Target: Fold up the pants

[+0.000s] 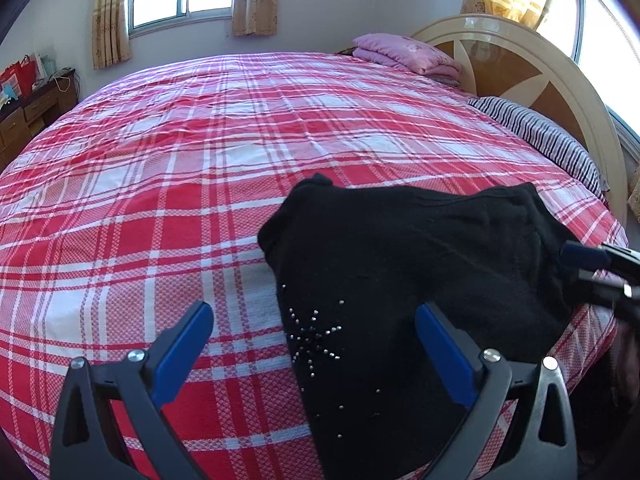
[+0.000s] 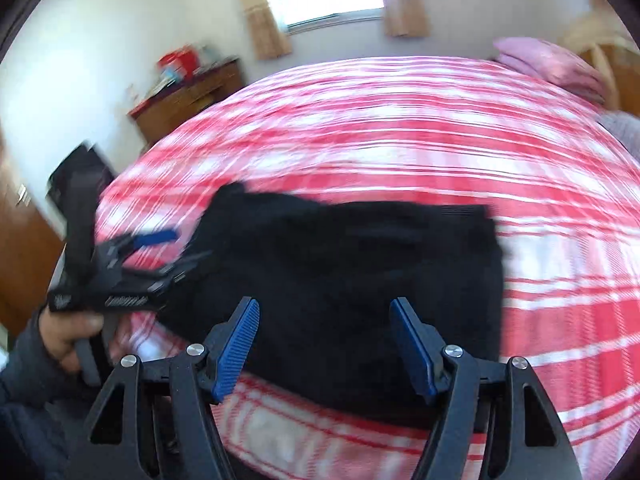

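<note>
Black pants (image 1: 400, 264) with small silver studs lie folded in a compact pile near the front edge of the red-and-white plaid bed (image 1: 200, 160). My left gripper (image 1: 316, 320) is open above the pile's left part, holding nothing. My right gripper (image 2: 324, 312) is open just above the pants (image 2: 340, 264), near their front edge, empty. The right gripper also shows at the right edge of the left wrist view (image 1: 600, 268). The left gripper shows at the left of the blurred right wrist view (image 2: 160, 248), held in a hand.
A folded pink blanket (image 1: 404, 54) and a striped pillow (image 1: 548, 140) lie by the curved headboard (image 1: 520, 60) at the far right. A wooden dresser (image 1: 32, 108) with bags stands left of the bed. Windows with curtains are behind.
</note>
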{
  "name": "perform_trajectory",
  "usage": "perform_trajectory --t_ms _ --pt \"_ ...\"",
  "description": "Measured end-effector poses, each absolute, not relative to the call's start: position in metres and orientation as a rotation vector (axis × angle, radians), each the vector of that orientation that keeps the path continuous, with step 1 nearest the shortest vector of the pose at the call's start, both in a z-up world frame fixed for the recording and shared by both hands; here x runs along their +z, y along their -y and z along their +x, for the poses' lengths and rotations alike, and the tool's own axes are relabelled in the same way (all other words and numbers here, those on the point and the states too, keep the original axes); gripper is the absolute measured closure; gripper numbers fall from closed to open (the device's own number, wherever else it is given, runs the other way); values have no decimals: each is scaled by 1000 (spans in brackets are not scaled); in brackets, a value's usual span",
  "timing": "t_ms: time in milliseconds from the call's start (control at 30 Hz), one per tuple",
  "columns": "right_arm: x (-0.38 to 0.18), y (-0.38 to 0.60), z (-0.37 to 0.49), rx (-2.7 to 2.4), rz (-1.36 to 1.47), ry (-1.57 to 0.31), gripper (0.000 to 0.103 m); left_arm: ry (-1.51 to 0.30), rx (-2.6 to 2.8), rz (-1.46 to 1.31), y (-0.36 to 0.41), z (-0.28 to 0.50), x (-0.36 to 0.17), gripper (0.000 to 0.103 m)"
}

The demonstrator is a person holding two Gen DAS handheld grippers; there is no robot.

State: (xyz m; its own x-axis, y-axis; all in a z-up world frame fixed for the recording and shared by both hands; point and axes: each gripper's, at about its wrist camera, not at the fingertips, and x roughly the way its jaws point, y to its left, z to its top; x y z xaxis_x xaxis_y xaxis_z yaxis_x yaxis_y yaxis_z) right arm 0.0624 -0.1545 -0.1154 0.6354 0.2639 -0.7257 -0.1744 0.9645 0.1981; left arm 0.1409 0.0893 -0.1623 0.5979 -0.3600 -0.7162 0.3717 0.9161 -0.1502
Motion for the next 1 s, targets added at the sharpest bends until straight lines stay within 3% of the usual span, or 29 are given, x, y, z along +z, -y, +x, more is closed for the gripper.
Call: perform_trajectory --t_ms 133,400,867,1000 --pt "-127 195 65 227 259 -876 34 -838 -434 9 -89 142 -167 0" --pt "-89 227 57 95 254 -793 34 -837 -452 -65 -99 145 -167 0" --pt "-139 242 78 110 383 -942 34 -853 -509 -93 -87 156 -173 0" --pt "-143 245 80 114 407 -931 40 -849 -528 -75 -79 158 -174 1"
